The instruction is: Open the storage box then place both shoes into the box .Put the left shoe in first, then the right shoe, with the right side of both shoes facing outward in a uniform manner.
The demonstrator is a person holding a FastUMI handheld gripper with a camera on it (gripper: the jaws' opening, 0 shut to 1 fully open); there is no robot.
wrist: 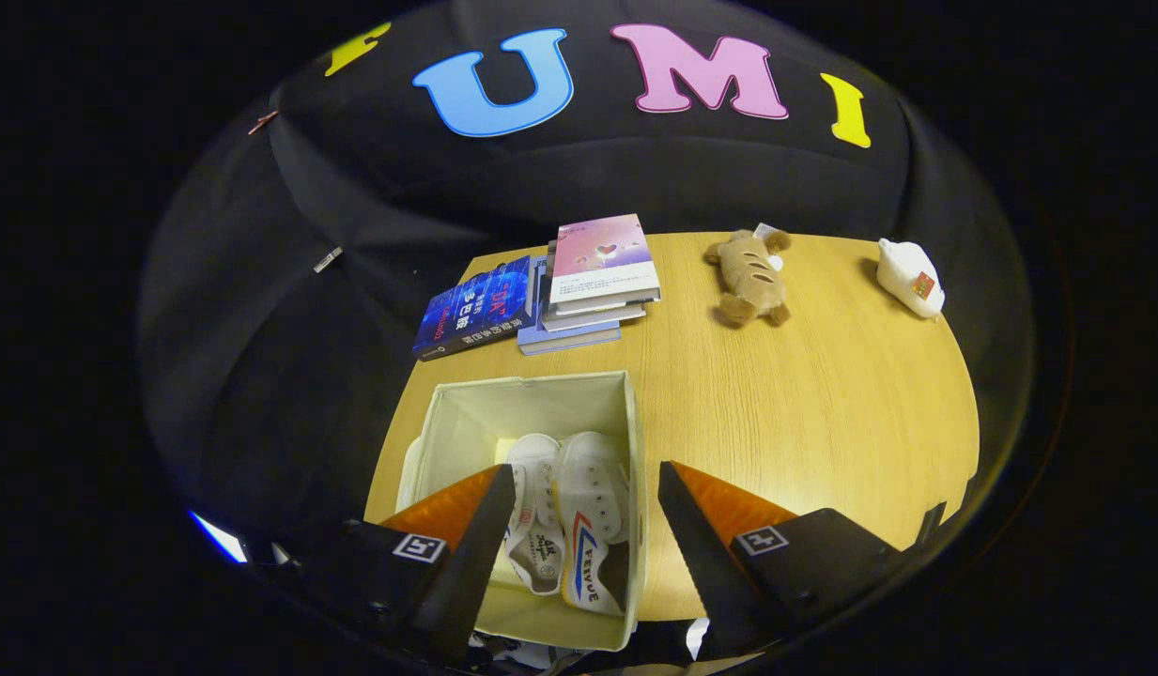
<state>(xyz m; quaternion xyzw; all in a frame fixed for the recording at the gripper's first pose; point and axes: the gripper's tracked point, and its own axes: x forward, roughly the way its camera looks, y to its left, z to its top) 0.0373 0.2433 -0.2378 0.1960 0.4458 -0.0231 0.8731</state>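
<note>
Evidently near the finish, the gripper [586, 493] hangs spread and empty over the open storage box [635, 441] on the counter [823, 394], both white canvas shoes [579, 526] lying side by side between its fingers, leaving only withdrawal.

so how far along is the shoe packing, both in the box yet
Done, it seems: the storage box stands open on the table, and both shoes, left-hand and right-hand, lie side by side inside. In hand: nothing; the gripper is open above the box, fingers clear of the shoes. Left: only checking facing, which I can't confirm.
</note>
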